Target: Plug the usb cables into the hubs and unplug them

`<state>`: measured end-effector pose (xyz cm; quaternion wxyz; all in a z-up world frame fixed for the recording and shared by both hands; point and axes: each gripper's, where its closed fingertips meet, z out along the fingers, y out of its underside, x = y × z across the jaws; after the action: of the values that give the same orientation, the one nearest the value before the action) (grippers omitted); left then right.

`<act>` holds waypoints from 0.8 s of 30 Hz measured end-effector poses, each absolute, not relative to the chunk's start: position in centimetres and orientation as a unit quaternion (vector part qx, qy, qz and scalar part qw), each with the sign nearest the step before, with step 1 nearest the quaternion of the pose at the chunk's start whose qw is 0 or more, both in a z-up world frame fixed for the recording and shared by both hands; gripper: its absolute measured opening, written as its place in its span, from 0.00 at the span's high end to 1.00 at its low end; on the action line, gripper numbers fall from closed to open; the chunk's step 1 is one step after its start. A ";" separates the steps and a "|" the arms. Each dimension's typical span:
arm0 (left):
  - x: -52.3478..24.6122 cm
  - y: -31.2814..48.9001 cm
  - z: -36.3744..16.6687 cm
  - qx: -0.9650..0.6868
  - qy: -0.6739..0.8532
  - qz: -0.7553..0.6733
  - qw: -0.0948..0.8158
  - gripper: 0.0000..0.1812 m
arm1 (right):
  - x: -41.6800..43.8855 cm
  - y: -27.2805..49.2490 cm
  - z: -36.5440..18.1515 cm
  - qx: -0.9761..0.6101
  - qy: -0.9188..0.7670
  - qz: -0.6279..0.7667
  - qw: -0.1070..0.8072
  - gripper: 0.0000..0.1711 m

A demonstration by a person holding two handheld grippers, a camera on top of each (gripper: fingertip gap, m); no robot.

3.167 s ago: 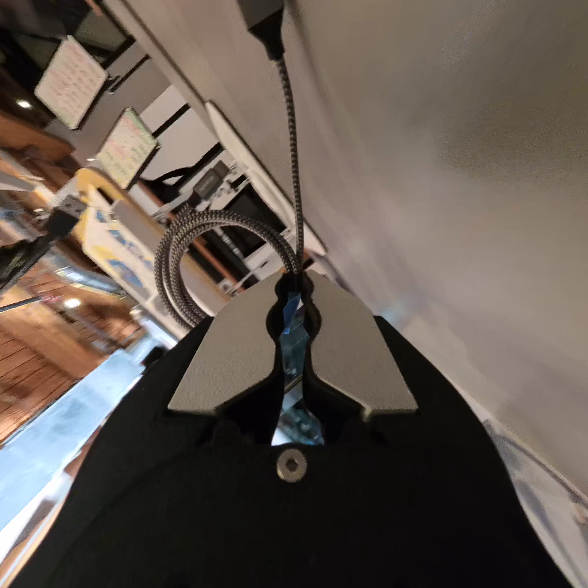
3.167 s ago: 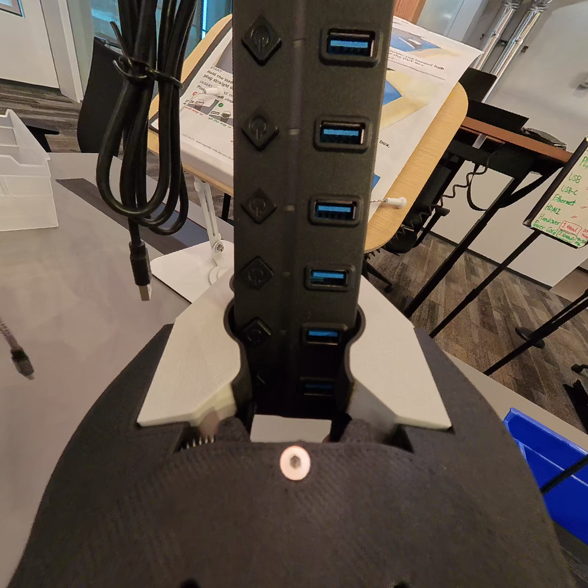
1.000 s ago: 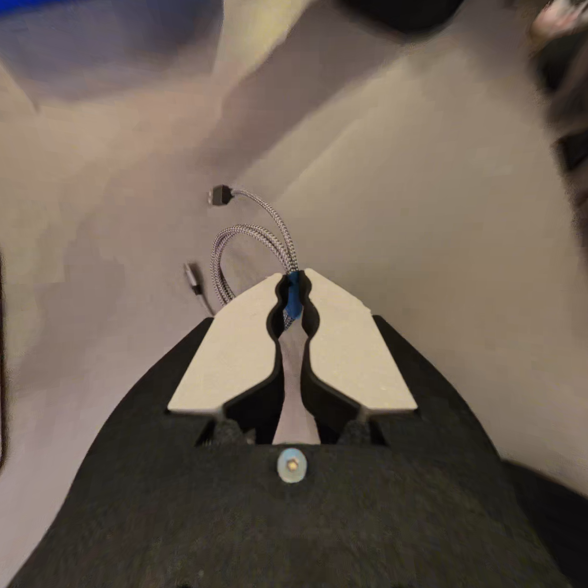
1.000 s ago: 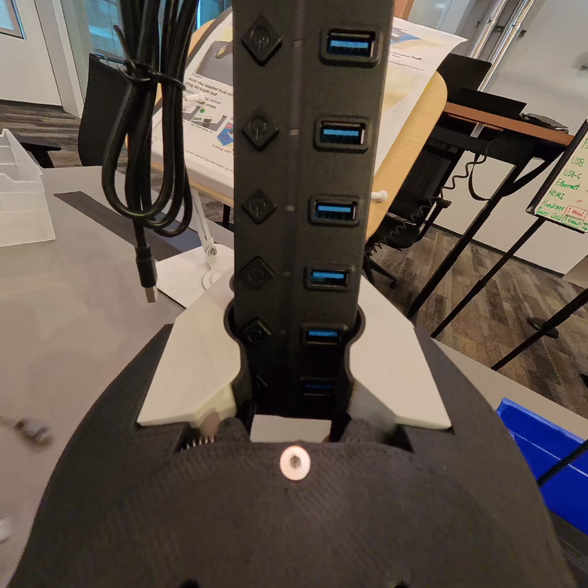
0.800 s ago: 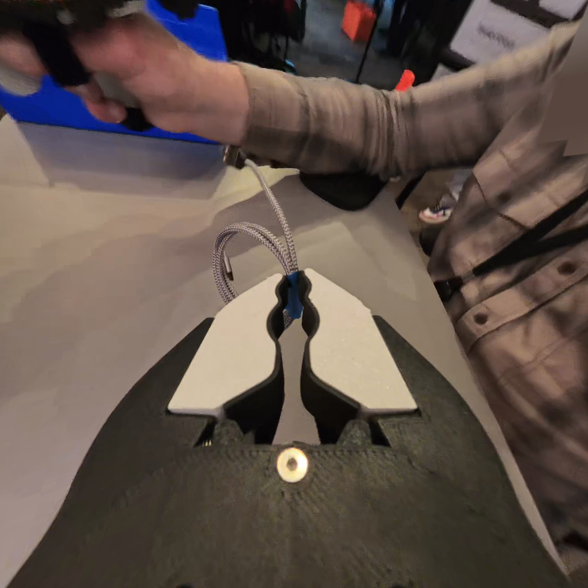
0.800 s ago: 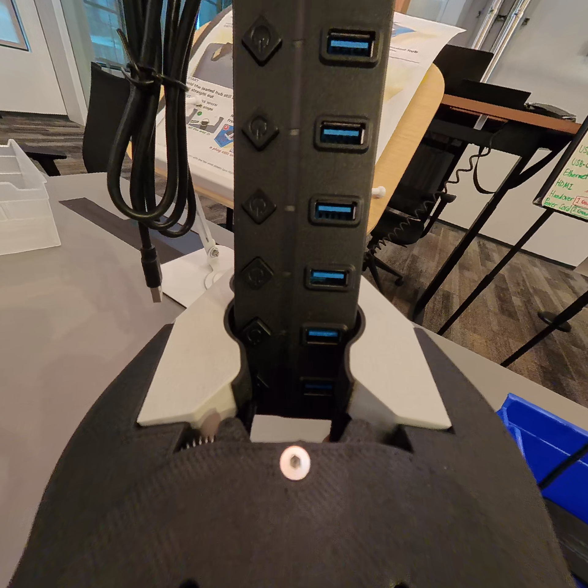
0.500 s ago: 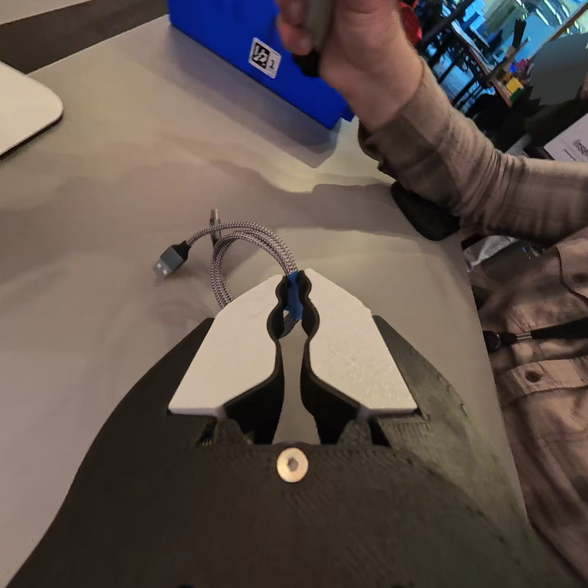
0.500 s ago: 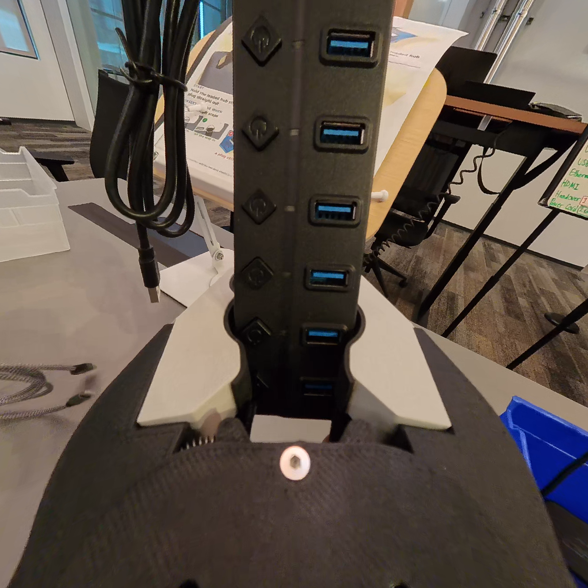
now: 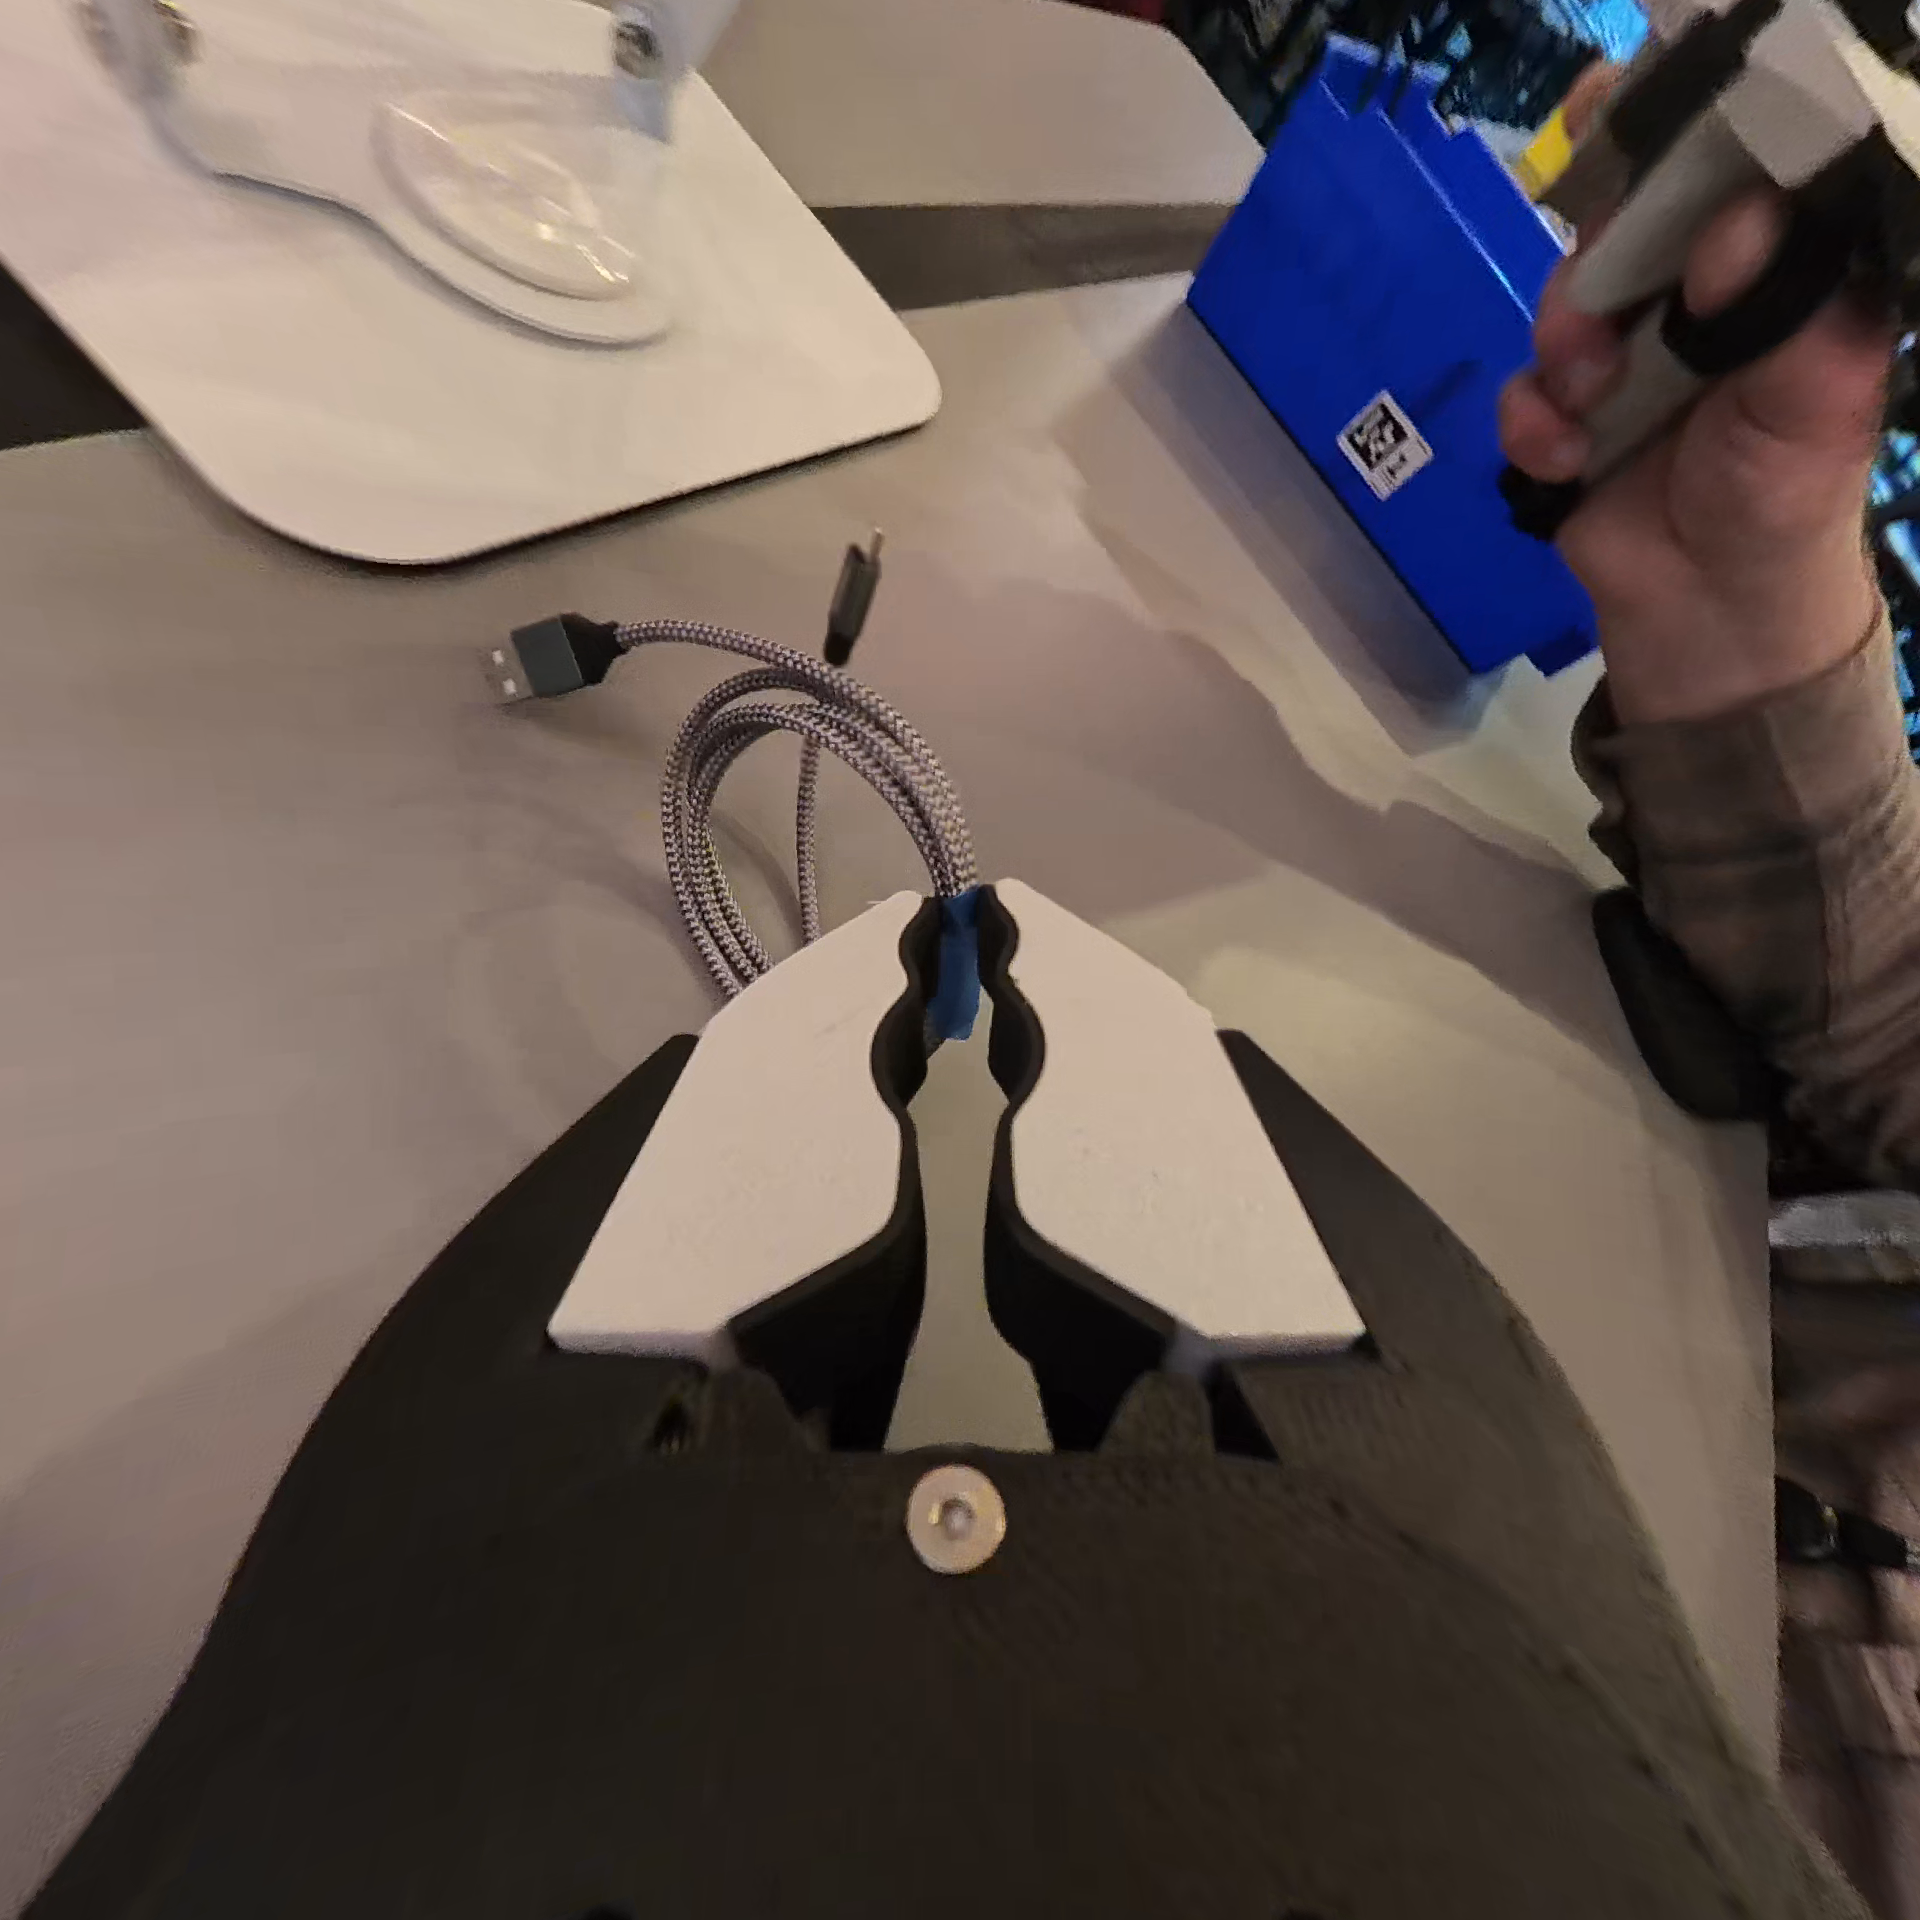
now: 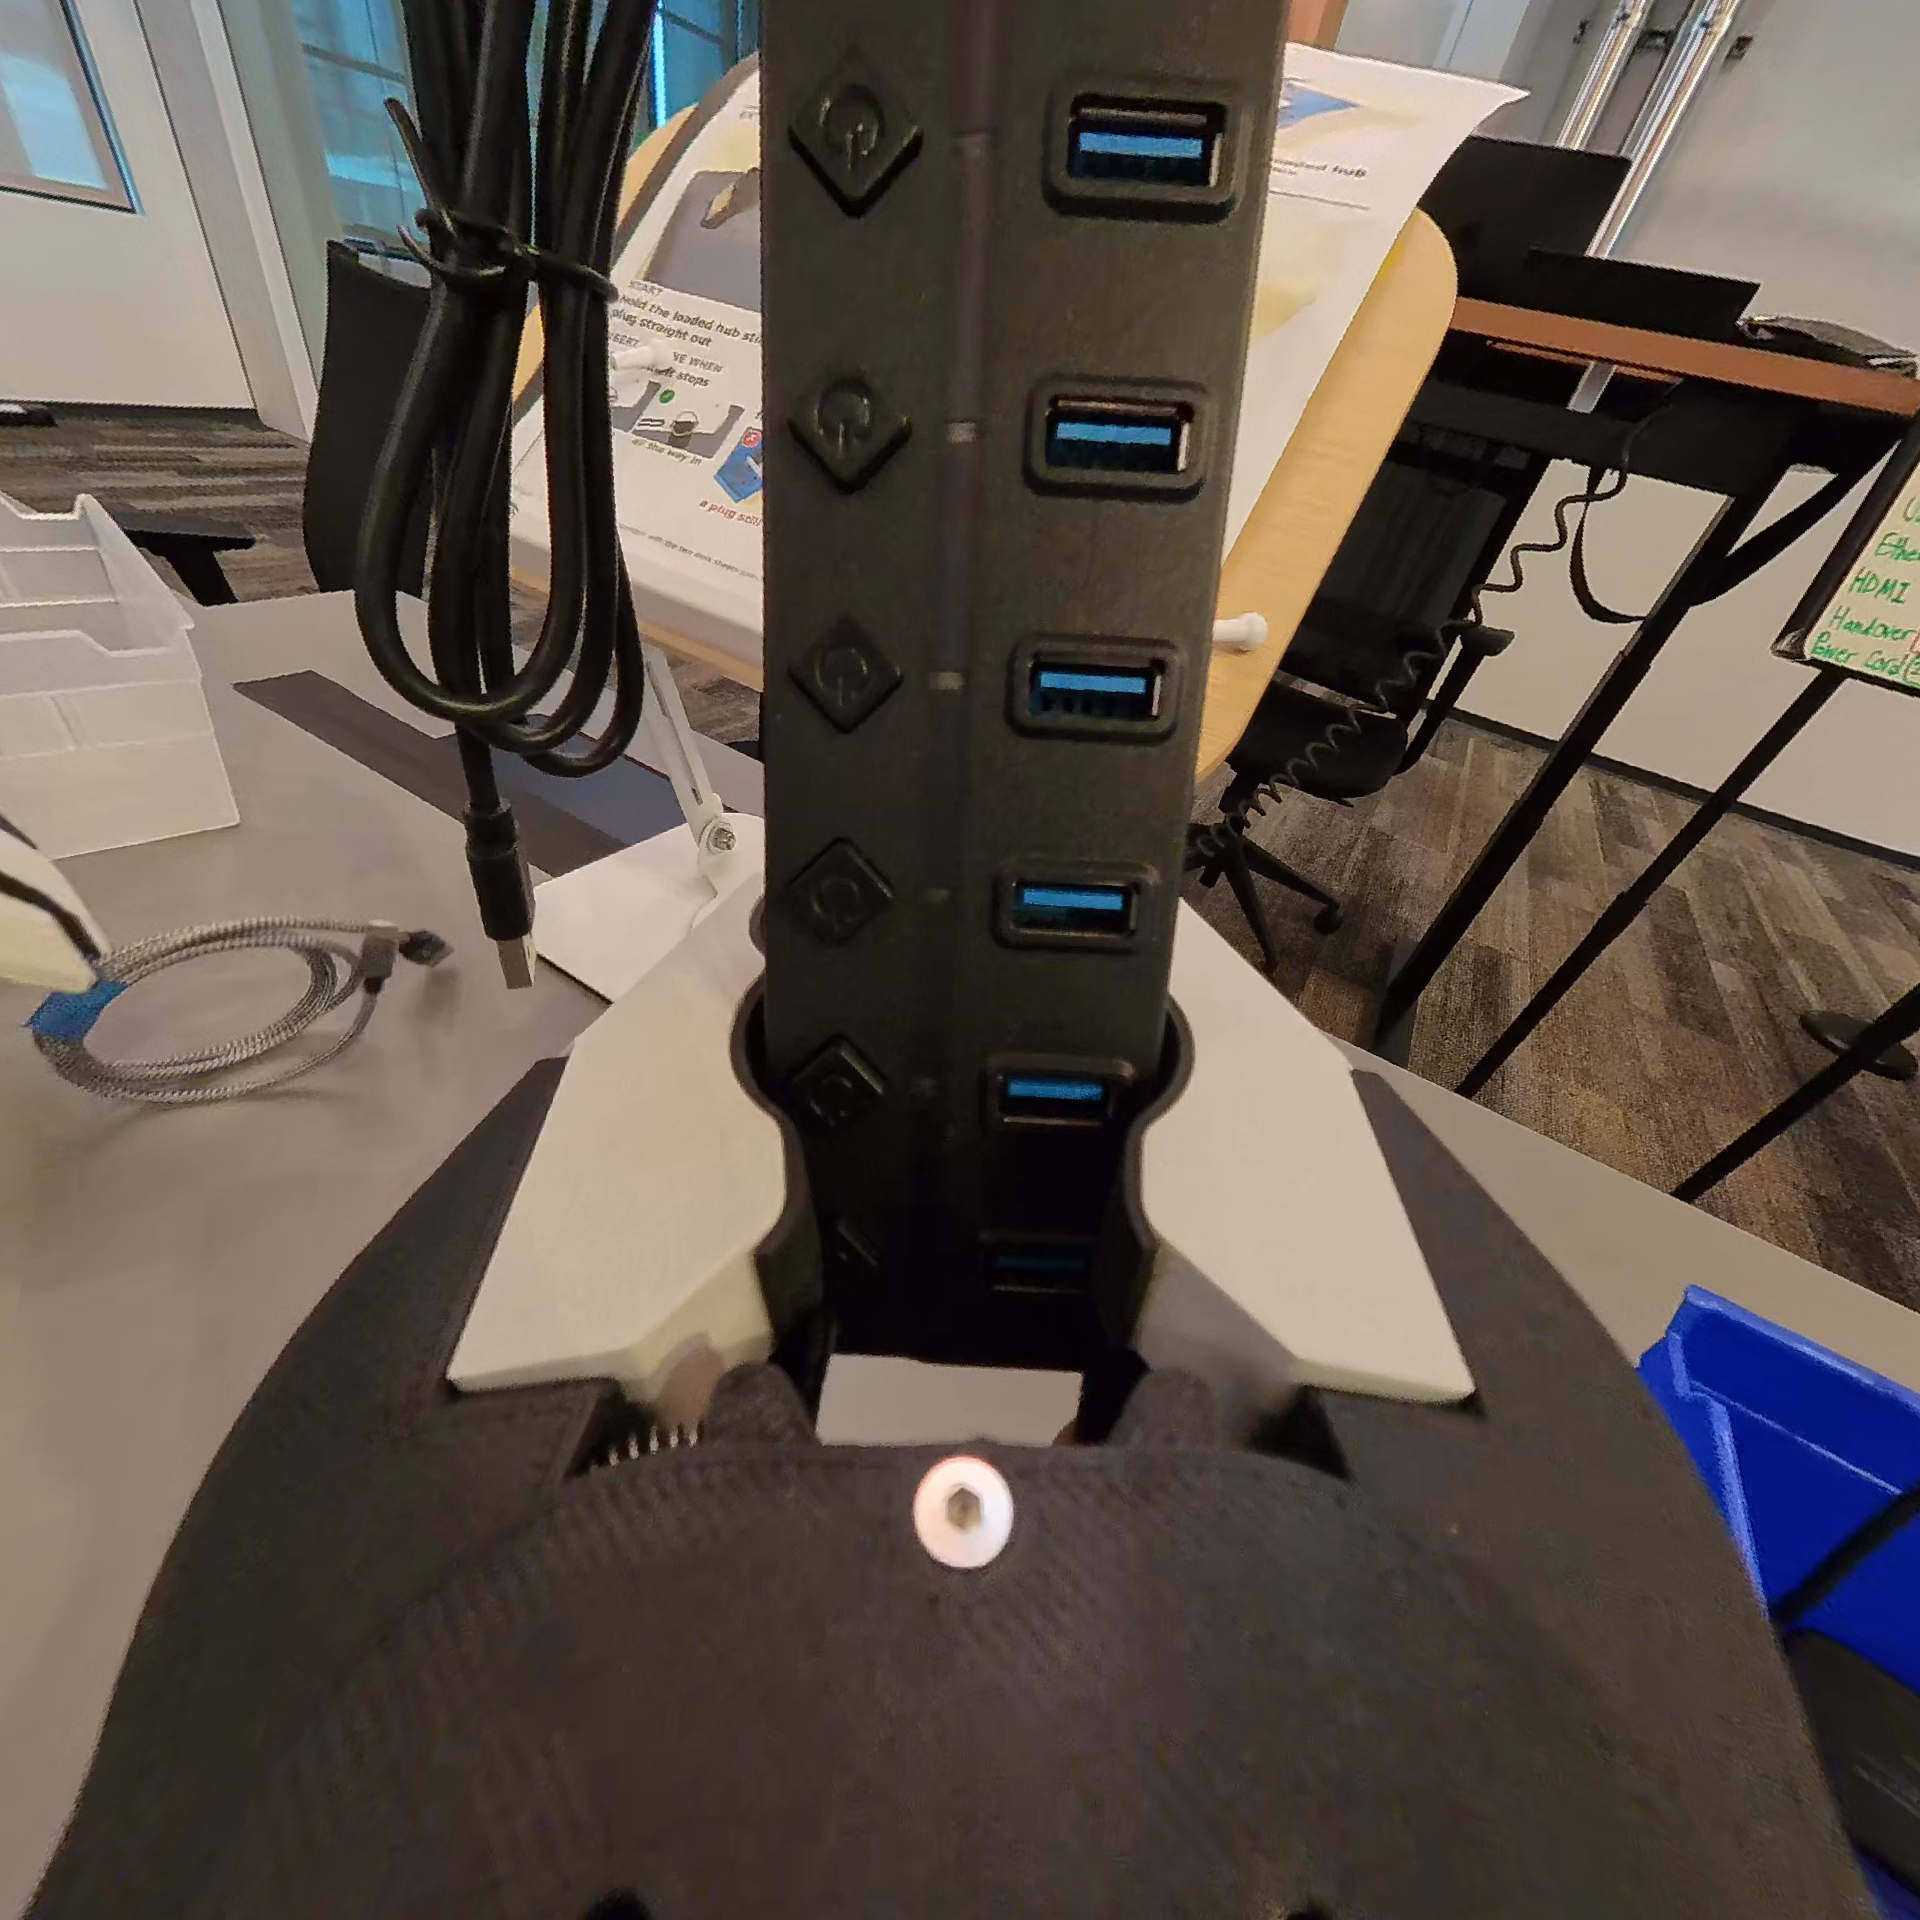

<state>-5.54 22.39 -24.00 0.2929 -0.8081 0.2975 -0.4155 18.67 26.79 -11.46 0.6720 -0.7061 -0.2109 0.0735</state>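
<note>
Over the last second the left gripper [image 9: 961, 920] had swung across the table [image 9: 260, 935], so the white stand base [image 9: 499, 343] came into its view at ten o'clock and the blue bin [image 9: 1382, 353] at two o'clock, while the braided cable entered the right wrist view at nine o'clock. The right gripper's own view hardly changed.

The left fingers were pressed together on the blue tape band [image 9: 956, 977] that bundles the braided cable [image 9: 821, 748], pinching it there. The coil lay on the table ahead of the tips, its grey USB plug [image 9: 540, 660] pointing to ten o'clock and a smaller dark plug [image 9: 854, 592] to twelve. Holding the band probably served to shift the whole bundle, not to aim a plug.

The right gripper [image 10: 961, 1081] clamped the lower end of the black hub [image 10: 987, 571], its fingers spread around the body. The hub stood upright with its blue ports [image 10: 1091, 686] all empty and facing the camera, likely to offer them for plugging. The hub's own black cord [image 10: 488, 499] hung tied at eleven o'clock.
</note>
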 end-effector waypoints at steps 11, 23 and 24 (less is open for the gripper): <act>3.5 12.0 -20.1 -0.713 0.421 -0.507 0.241 0.97 | 19.1 27.0 -11.6 -0.710 -0.203 0.078 0.670 0.64; -2.7 19.0 -27.3 -0.838 0.337 -0.329 0.276 0.83 | 18.9 26.8 -11.4 -0.708 -0.205 0.084 0.671 0.64; -2.9 19.4 -26.8 -0.837 0.345 -0.308 0.291 0.81 | 18.9 26.8 -11.5 -0.708 -0.205 0.083 0.671 0.64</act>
<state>-2.93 19.43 -26.82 0.2910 -0.8374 0.3449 -0.3083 18.89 26.84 -11.45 0.6705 -0.7082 -0.2049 0.0831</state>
